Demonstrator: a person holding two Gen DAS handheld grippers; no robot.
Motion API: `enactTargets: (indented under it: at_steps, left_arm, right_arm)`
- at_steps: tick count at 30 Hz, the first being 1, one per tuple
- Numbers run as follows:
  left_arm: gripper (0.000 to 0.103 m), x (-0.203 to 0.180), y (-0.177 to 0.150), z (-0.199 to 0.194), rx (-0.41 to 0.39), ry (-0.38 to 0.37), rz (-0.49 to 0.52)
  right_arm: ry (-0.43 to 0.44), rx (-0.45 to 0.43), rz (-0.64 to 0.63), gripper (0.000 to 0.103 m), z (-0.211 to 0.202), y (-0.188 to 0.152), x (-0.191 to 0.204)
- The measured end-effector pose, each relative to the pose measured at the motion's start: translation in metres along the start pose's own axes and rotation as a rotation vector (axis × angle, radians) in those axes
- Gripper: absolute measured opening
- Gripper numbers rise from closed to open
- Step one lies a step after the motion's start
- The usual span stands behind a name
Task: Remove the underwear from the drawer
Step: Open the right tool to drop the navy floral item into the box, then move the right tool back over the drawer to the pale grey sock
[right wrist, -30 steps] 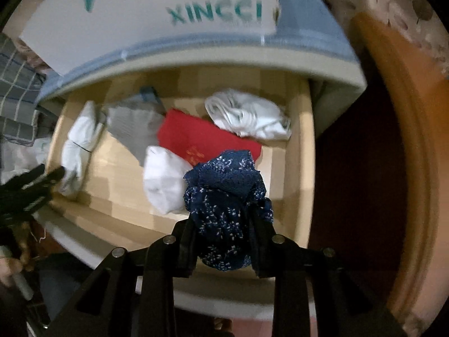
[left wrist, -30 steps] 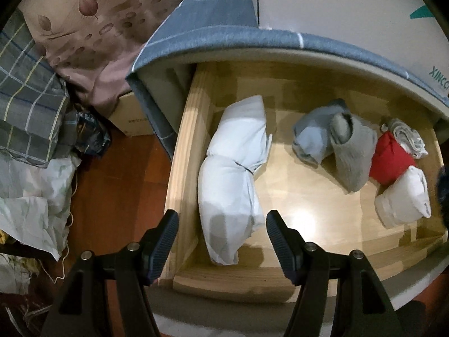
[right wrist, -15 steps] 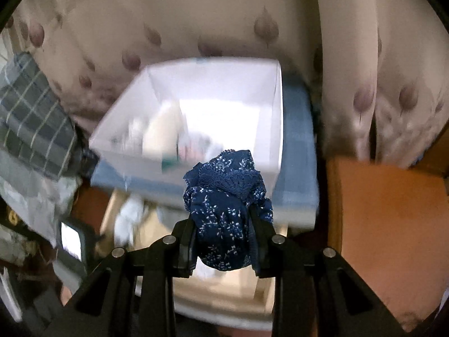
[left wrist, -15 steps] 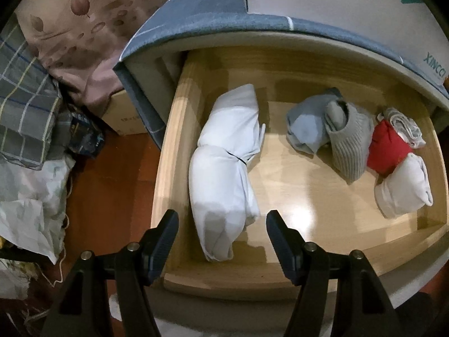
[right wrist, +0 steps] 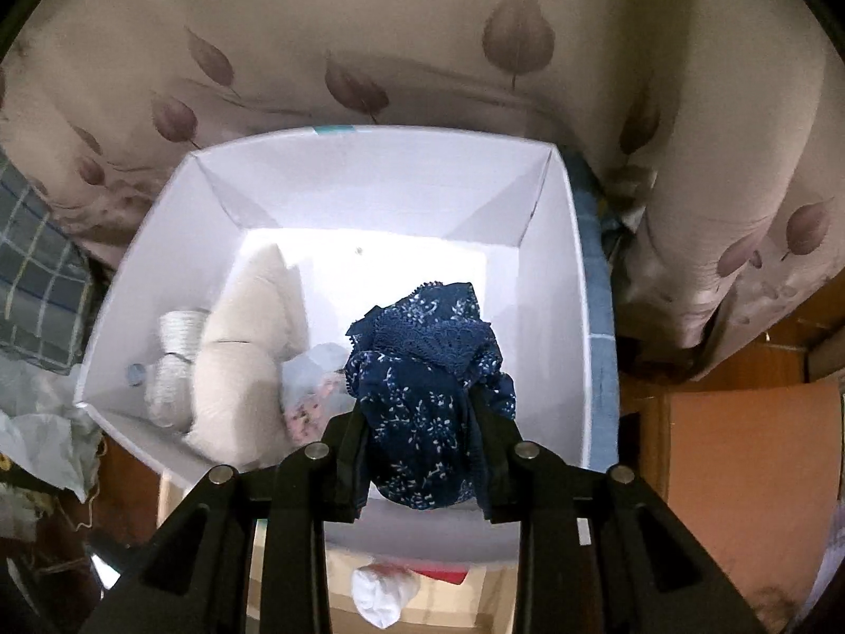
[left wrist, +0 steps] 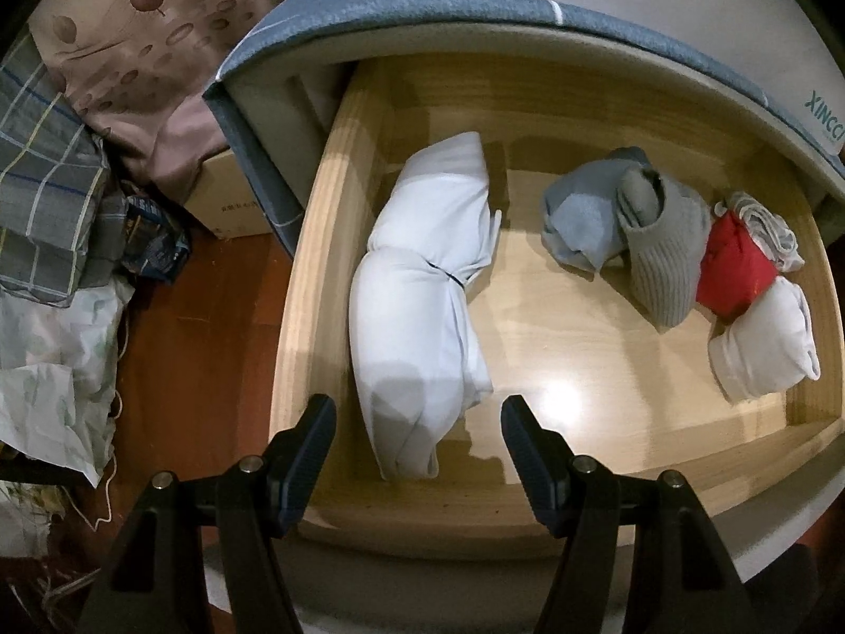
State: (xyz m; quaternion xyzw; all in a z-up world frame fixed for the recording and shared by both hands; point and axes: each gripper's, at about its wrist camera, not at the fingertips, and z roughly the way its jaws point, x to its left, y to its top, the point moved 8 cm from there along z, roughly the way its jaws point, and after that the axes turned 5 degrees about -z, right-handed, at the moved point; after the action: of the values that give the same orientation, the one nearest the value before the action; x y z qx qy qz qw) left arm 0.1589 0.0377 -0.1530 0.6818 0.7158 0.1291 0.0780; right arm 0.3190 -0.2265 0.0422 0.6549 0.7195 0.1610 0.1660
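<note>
Between the right gripper's [right wrist: 420, 454] just-loosening fingers hangs the navy underwear [right wrist: 428, 401], now carried up from the drawer [left wrist: 317, 264] to above the white box [right wrist: 560, 264], while the left gripper [left wrist: 420, 449] hovers wide over the white roll [left wrist: 422, 285], hardly moved.

Drawer [left wrist: 309, 285]: one
Bundles in drawer: six
White box [right wrist: 560, 274]: one
Navy floral underwear [right wrist: 422, 401]: one
</note>
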Motion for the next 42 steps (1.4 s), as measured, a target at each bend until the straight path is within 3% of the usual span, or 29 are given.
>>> enactTargets:
  at_steps: [9,14,19,25,29,36,42]
  left_arm:
    - [0.067,0.001,-0.002,0.000,-0.002,0.009,0.004]
    - [0.067,-0.002,-0.002,0.002,0.001,0.017,0.007]
    - [0.067,-0.005,-0.002,-0.001,-0.014,0.008,0.012]
    - [0.067,-0.011,0.000,-0.019,-0.052,-0.005,0.043]
    - [0.067,-0.011,0.003,-0.035,-0.077,-0.019,0.044]
    - [0.067,0.005,0.013,-0.054,-0.087,-0.043,0.005]
    - [0.067,0.026,0.020,-0.055,-0.061,-0.062,-0.041]
  right_arm:
    - [-0.015,0.052,0.013,0.034,0.030,0.000,-0.002]
    - [-0.009,0.038,0.017,0.041,0.023,0.002,-0.002]
    - [0.026,-0.008,-0.005,0.041,-0.013,-0.007,0.000]
    - [0.096,-0.040,-0.098,0.041,-0.067,-0.058,0.022]
    - [0.127,0.015,-0.124,0.041,-0.071,-0.102,0.031]
    - [0.144,0.194,-0.140,0.043,-0.015,-0.177,0.046]
    - [0.151,0.289,-0.114,0.049,0.040,-0.206,0.057]
